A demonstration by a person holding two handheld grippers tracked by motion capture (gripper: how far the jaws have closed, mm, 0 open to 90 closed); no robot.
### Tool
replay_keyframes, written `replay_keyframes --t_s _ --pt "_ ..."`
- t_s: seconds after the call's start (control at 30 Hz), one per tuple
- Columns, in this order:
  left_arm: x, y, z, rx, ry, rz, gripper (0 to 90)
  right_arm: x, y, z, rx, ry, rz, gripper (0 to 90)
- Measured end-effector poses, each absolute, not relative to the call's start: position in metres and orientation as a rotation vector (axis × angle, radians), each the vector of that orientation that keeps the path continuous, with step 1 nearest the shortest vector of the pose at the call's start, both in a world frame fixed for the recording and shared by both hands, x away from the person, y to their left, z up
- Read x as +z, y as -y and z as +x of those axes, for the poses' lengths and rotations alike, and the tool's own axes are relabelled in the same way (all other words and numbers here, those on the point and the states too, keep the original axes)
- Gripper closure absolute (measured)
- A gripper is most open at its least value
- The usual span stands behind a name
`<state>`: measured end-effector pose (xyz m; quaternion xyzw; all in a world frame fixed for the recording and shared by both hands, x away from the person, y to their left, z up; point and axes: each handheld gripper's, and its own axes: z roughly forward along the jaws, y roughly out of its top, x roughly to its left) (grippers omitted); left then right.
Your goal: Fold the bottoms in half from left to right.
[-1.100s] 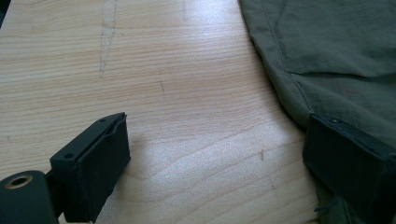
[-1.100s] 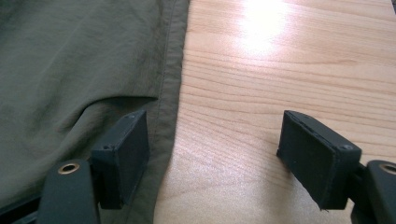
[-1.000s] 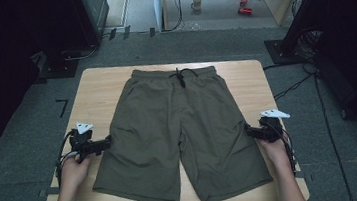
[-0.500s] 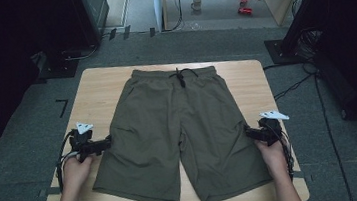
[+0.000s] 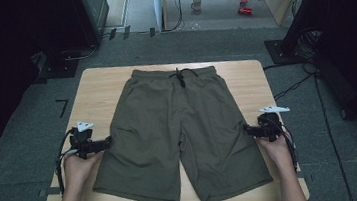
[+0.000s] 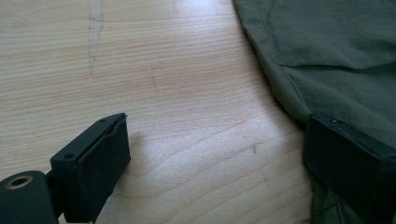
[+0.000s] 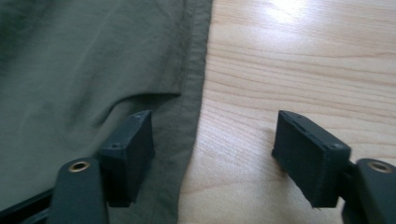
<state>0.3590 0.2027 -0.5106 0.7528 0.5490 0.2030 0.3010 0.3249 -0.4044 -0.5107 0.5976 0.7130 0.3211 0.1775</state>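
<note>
A pair of olive-green shorts lies flat on the light wooden table, waistband and drawstring at the far side. My left gripper rests at the shorts' left edge and is open. One jaw sits over the fabric, the other over bare wood. My right gripper is at the right edge, also open, straddling the side seam with one jaw on cloth and one on the table. Neither holds anything.
The table stands on grey carpet. Dark equipment stands at the left and right, and cables run on the floor at the right. A mug and red items lie far back.
Both hands have shifted slightly; the grippers stay at the shorts' side edges, open as before.
</note>
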Motion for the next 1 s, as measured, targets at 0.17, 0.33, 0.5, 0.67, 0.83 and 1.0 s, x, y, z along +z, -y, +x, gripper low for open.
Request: replay_keyframes --t_s 0.17,0.33,0.5,0.67,0.83,1.0 --pt "-0.504 -0.210 0.356 0.515 -1.477 1.973 15.7 -0.506 0.404 0.324 0.938 -2.012 1.667 28.9" --pt "-0.498 -0.209 0.350 0.520 -1.434 2.021 15.8 -0.502 0.403 0.323 0.969 -2.028 1.682 30.7" --pt "-0.489 -0.205 0.339 0.528 -1.391 2.044 16.1 -0.498 0.402 0.324 0.995 -2.057 1.704 30.5" --pt "-0.483 -0.202 0.333 0.523 -1.372 2.038 16.3 -0.497 0.399 0.323 0.966 -2.076 1.666 32.5" --pt "-0.480 -0.199 0.322 0.493 -1.360 2.010 17.7 -0.490 0.395 0.320 0.998 -2.088 1.616 39.9" --pt "-0.477 -0.196 0.316 0.498 -1.337 2.015 18.0 -0.482 0.391 0.318 1.025 -2.061 1.558 41.5"
